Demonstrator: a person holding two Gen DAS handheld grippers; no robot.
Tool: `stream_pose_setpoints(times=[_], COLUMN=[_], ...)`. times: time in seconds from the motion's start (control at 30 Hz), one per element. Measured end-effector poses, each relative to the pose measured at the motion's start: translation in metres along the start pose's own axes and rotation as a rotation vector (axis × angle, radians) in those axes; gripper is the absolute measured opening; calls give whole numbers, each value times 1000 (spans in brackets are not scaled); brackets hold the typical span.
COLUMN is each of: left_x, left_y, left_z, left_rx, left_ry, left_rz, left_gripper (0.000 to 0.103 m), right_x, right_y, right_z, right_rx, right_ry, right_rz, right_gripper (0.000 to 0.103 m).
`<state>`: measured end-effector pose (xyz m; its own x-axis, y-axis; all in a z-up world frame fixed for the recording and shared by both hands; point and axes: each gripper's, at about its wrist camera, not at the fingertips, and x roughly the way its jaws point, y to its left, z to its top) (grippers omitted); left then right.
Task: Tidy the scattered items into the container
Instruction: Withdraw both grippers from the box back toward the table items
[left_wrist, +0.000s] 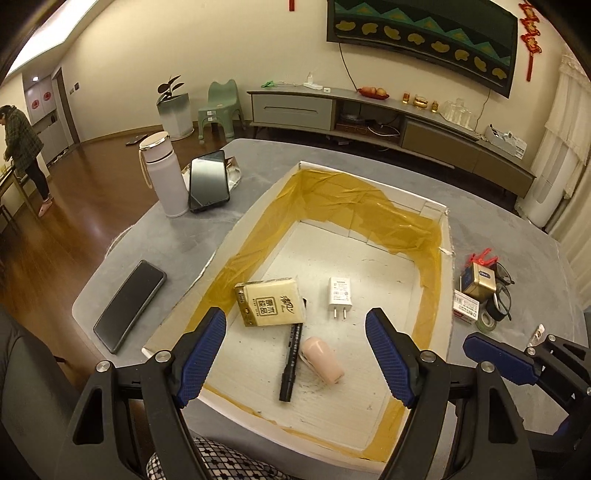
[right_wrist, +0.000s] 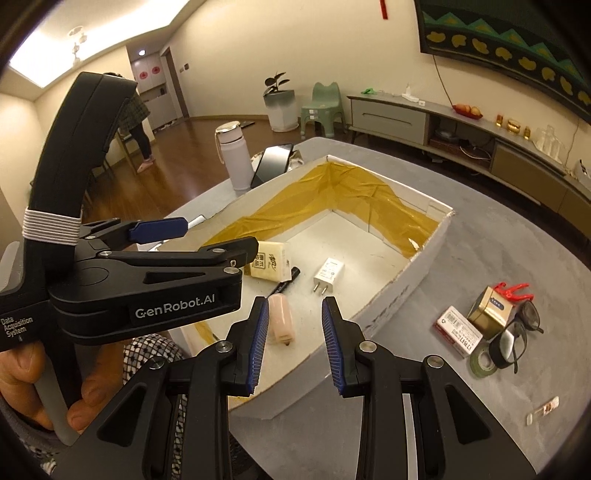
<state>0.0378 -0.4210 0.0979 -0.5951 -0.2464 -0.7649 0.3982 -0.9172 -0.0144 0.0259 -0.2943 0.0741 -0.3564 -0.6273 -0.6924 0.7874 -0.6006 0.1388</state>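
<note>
L wrist view only: dark phone (left_wrist: 129, 305) flat on grey table (left_wrist: 192, 240) left of box. R view only: hand (right_wrist: 22, 380) gripping L tool.

White box (left_wrist: 448, 280), yellow tape lining, mid-table; holds tissue pack (left_wrist: 271, 302), charger (left_wrist: 339, 297), marker (left_wrist: 290, 363), pink case (left_wrist: 322, 360).

L gripper (left_wrist: 295, 354) wide, empty, over box. R gripper (right_wrist: 293, 341) spread narrower, empty.

Glasses (right_wrist: 517, 332), tin (right_wrist: 489, 312) right of box; labels unreadable.

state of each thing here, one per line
left gripper: open, empty
right gripper: open, empty
box: open-topped, holds four items
tissue pack: in box, flat
charger: in box, prongs out
marker: in box, capped
glasses: outside box, folded
bottle: upright, lidded
</note>
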Motion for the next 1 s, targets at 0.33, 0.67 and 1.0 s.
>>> stream_pose_setpoints(times=[0.33, 0.67, 1.0], left_x=[-5, -3, 9], left_y=[-37, -96, -168], left_z=[-10, -28, -43], left_rx=[31, 137, 256], left_ry=[-11, 0, 18], left_rz=[-101, -138, -206], left_gripper=[79, 79, 79], right_x=[-36, -53, -74], right_y=[-24, -75, -128], right_z=[-33, -81, -114], right_rx=[63, 219, 339], right_ry=[-50, -39, -46], right_rz=[-5, -47, -106], right_gripper=[32, 32, 32])
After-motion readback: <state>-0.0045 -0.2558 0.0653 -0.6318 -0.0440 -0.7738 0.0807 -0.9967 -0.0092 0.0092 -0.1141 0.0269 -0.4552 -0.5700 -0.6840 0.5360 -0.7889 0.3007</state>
